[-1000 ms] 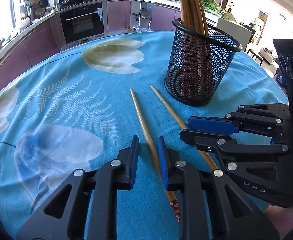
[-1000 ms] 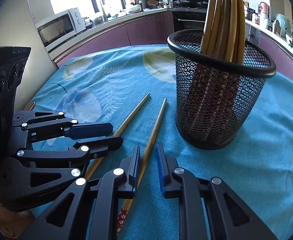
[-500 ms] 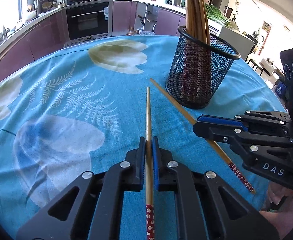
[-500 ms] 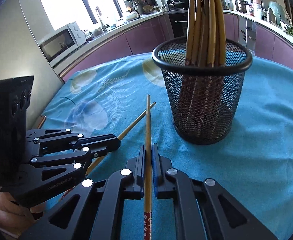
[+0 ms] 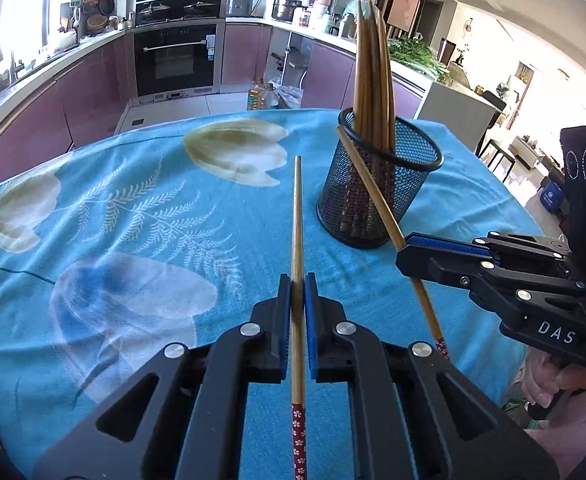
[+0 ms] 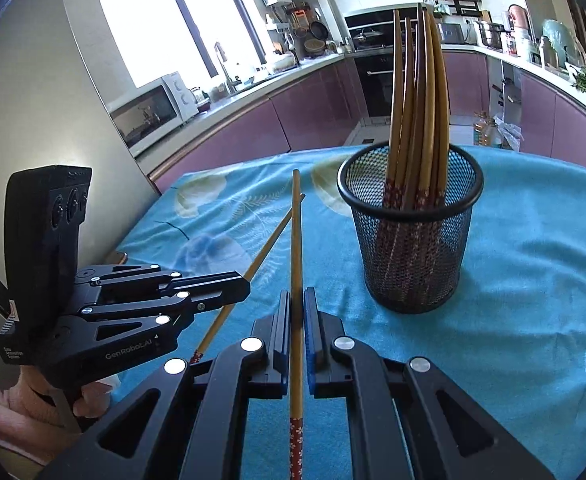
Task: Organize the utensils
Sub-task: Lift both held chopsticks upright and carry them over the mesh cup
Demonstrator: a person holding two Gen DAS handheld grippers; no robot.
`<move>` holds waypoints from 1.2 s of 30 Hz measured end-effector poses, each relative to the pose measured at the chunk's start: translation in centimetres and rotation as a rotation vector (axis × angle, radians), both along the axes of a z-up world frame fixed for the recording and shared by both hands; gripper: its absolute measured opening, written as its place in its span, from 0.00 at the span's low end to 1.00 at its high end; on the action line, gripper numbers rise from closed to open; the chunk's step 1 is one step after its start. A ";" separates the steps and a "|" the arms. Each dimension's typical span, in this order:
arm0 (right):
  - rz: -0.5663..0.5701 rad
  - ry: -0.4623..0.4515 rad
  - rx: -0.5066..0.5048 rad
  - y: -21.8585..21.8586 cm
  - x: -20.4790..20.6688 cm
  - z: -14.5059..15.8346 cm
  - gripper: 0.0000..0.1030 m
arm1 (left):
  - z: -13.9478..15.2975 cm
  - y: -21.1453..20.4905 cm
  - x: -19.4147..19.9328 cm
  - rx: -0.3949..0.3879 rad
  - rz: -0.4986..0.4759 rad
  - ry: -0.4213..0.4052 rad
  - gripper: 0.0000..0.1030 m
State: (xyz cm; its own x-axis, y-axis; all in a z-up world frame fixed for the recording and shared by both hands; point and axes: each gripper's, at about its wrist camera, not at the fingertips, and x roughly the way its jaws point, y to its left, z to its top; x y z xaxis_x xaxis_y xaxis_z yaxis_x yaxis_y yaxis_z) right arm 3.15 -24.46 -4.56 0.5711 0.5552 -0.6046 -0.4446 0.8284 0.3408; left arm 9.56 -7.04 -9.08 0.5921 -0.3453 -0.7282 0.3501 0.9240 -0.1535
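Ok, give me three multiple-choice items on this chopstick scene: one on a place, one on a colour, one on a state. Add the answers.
1. Where do the stored chopsticks stand?
A. In the black mesh cup
B. In a drawer
C. On a plate

2. What colour is the tablecloth?
A. Plain white
B. Blue with a leaf and flower print
C. Red check

3. What is the state of the left gripper?
A. Open over the cloth
B. Shut on nothing
C. Shut on a chopstick

Answers:
1 A, the sticks rise out of the cup's rim, patterned ends down.
2 B, pale flowers and fern fronds show on the blue cloth.
3 C, its fingers press the stick from both sides; the right gripper clamps another chopstick likewise.
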 end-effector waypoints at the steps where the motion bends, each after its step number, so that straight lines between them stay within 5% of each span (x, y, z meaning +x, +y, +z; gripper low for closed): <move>1: 0.000 -0.006 0.002 -0.1 -0.1 0.2 0.05 | 0.2 0.0 -0.1 -0.002 -0.002 -0.005 0.07; 36: -0.040 -0.132 0.055 -2.9 -1.4 4.0 0.05 | 5.1 -0.1 -2.2 -0.092 -0.046 -0.091 0.07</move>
State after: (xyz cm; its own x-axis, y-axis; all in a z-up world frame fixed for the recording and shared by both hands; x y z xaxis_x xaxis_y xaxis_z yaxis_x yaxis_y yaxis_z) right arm 1.74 -27.32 -0.52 0.6663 0.5602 -0.4922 -0.4553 0.8283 0.3265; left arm 7.39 -7.14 -3.95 0.6366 -0.4361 -0.6360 0.4078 0.8904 -0.2023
